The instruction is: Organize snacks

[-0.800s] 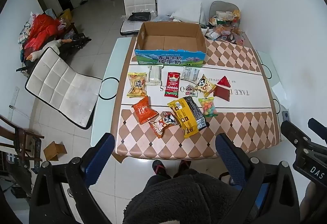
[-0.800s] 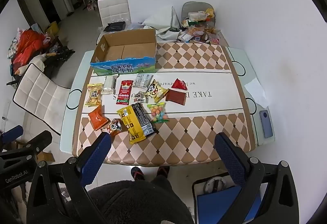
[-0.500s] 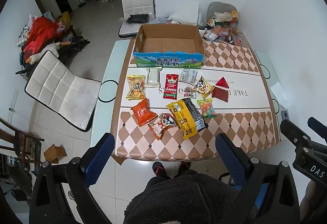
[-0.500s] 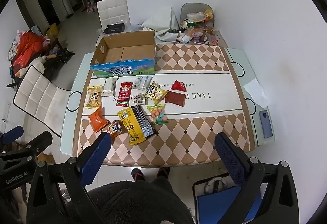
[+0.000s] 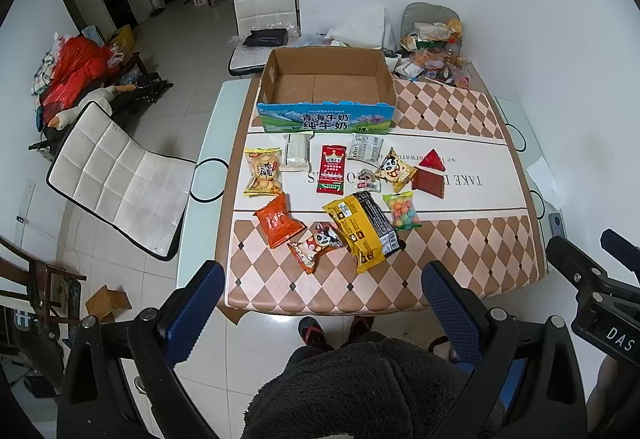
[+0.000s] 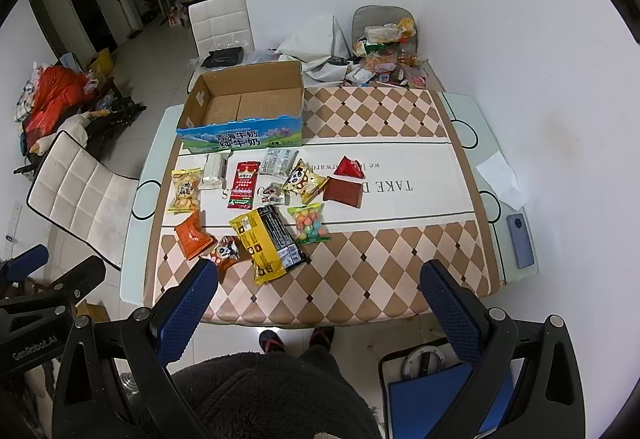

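Change since the earlier frames: both cameras now sit slightly closer to the table, and the far room shows more in the upper part of each view. No packet has shifted. Judgement: this is approach only; sorting has not begun.

Left gripper (image 5: 320, 293): jaws wide, holding nothing, low in the frame, short of the table edge. Right gripper (image 6: 318, 293): jaws wide, likewise empty, also low in the frame.

Snacks, left wrist view, left to right, all in mid-frame:
- yellow biscuit bag (image 5: 263, 177), with the orange packet (image 5: 278, 219) just below it;
- white pack (image 5: 296, 154) just below the box front;
- red sachet (image 5: 332, 175) at centre;
- large yellow-and-black bag (image 5: 363, 231), overlapping a panda packet (image 5: 316, 245) at its left;
- bag of coloured sweets (image 5: 401, 211);
- red triangular packet (image 5: 432, 161) and dark red pack (image 5: 428, 183), furthest right.

The cardboard box (image 5: 326, 119) stands above them at upper centre, open, nothing visible inside. Judgement: it is the likely receptacle.

Surface: table (image 5: 460, 259) with a checked cloth and a white centre band. A separate heap of wrappers (image 5: 434, 47) lies at its far corner, upper right.

Room: tiled floor, white chair (image 5: 116, 179) at left, a second chair beyond the box, red bags at far left, phone (image 6: 520, 241) at the table's right edge.
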A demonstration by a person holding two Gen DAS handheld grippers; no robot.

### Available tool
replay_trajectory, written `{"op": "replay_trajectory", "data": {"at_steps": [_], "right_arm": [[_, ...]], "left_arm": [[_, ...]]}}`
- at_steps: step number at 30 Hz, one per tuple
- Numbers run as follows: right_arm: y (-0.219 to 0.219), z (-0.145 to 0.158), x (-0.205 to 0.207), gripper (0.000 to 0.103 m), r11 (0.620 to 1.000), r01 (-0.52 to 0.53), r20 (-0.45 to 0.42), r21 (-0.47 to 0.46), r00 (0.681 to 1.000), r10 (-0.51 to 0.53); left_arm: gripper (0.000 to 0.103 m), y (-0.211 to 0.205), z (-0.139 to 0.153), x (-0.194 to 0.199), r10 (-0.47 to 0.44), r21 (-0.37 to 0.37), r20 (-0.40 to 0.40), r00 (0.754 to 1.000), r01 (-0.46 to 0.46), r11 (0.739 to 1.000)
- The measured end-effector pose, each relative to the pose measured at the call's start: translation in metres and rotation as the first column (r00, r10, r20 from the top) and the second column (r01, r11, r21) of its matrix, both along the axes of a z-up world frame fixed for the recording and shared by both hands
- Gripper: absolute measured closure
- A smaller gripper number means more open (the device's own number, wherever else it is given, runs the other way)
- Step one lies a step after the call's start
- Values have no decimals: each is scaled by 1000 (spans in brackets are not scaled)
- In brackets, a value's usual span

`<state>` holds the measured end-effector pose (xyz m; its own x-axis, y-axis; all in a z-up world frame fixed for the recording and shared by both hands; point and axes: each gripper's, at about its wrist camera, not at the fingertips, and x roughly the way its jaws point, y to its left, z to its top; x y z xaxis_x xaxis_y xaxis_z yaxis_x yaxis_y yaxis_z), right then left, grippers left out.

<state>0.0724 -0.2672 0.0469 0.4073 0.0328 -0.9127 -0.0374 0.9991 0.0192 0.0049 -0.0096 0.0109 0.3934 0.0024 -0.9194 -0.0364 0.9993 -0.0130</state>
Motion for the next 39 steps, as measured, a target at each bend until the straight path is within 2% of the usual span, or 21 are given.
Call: {"op": "replay_trajectory", "data": {"at_steps": [39], "right_arm": [[-1, 4, -10, 0, 1000, 8, 10, 3, 1000, -8]], "left_arm": [[2, -2, 2, 0, -3, -2, 12, 1000, 3, 1000]]}}
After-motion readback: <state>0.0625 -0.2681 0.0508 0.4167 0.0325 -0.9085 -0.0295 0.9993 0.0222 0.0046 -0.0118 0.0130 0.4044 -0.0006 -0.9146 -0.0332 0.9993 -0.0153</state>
